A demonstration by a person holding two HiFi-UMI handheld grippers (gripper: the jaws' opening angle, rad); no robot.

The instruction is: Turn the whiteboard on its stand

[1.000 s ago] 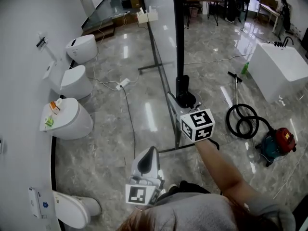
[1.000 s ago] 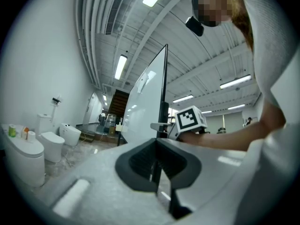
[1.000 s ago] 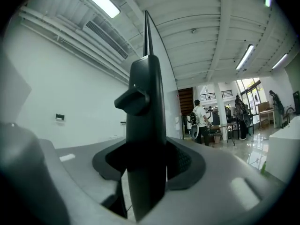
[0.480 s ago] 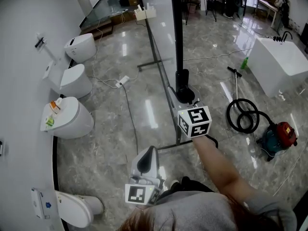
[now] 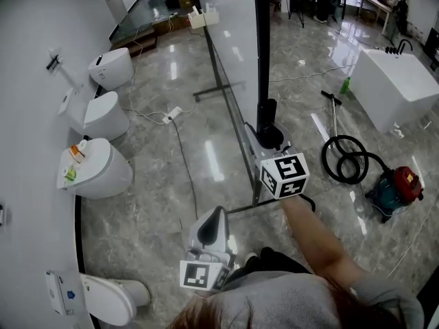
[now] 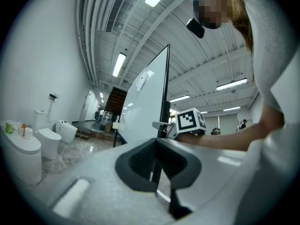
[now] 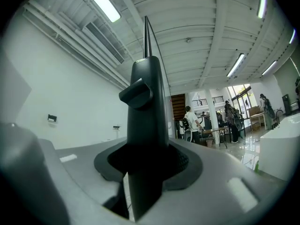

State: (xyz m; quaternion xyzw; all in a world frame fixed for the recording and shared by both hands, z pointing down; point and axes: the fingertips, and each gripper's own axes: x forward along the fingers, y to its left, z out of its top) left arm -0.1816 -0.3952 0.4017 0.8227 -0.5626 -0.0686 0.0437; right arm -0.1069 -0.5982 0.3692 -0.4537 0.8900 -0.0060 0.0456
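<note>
Whiteboard (image 5: 233, 19) is standing unturned as right tongs (image 5: 255, 139) are just closing, clamping its black side post (image 5: 263, 46), left tongs (image 5: 214, 219) hanging together, empty.

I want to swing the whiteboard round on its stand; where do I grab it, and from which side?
Grip the black rail on the near upright edge of the whiteboard, coming level and edge-on, a jaw on each face. The rail is slim enough to pinch; the flat face offers no hold. The right gripper has just been closing there, rail between its jaws.
</note>
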